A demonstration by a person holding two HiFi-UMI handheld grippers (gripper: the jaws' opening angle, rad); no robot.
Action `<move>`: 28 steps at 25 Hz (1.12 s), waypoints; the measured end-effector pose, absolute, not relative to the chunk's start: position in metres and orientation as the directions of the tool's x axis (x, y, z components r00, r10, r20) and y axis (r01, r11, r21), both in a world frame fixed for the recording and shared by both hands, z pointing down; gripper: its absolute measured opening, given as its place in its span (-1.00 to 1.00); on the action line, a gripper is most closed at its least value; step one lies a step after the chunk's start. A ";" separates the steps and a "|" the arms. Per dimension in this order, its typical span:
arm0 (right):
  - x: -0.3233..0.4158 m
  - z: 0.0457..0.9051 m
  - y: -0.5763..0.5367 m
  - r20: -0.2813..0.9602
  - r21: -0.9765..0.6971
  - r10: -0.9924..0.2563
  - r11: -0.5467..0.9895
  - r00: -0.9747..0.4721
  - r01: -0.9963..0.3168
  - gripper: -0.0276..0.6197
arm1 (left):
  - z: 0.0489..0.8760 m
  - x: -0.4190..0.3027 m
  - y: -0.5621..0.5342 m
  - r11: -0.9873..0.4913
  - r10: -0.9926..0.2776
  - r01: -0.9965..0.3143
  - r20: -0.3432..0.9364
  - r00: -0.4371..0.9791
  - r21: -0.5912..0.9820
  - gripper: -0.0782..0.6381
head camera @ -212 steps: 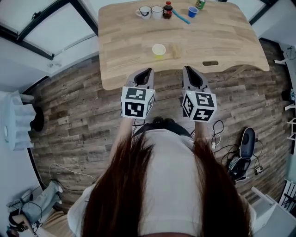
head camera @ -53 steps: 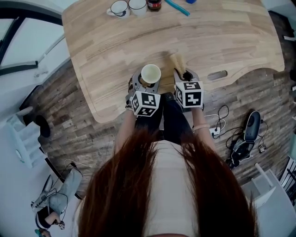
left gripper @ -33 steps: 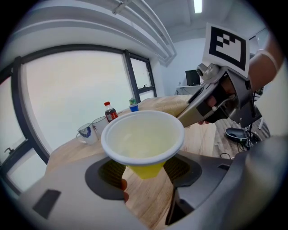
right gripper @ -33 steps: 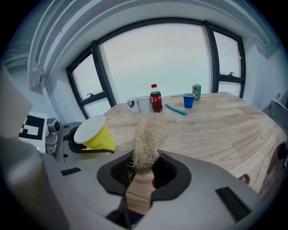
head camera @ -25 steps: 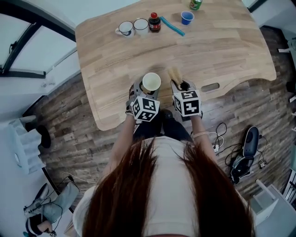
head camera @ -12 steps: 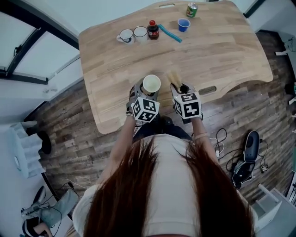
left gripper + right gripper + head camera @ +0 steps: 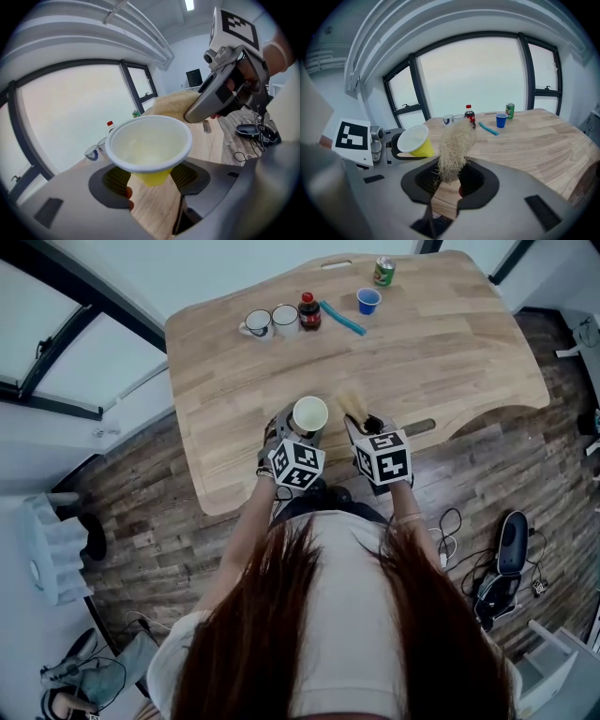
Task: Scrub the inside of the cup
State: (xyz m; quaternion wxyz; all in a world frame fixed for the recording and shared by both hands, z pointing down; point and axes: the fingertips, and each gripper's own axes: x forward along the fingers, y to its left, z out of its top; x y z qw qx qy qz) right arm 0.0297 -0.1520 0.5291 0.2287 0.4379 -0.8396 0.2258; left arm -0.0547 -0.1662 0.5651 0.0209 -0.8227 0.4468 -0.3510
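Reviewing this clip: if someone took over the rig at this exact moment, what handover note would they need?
Grippers: the left gripper is shut on the yellow cup, held tilted above the wooden table. The right gripper is shut on the fibre scrubber, beside the cup, not inside it.
Done: both things are in hand.
Left: put the scrubber into the cup and scrub its inside.

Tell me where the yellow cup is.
In the head view, the yellow cup sits in the left gripper over the table's near edge, left of the right gripper's scrubber.
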 end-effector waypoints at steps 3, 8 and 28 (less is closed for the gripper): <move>0.030 0.526 -0.150 0.574 -0.182 -0.634 0.518 -0.518 -0.836 -0.63 | 0.563 -0.056 -0.165 -0.601 -0.751 -0.714 0.558 0.351 -0.359 -0.03; 0.027 0.521 -0.143 0.563 -0.187 -0.634 0.527 -0.531 -0.829 -0.63 | 0.560 -0.058 -0.163 -0.599 -0.755 -0.707 0.558 0.344 -0.376 -0.03; -0.001 0.496 -0.120 0.522 -0.193 -0.572 0.643 -0.632 -0.741 -0.63 | 0.552 -0.065 -0.169 -0.602 -0.775 -0.632 0.549 0.315 -0.488 -0.03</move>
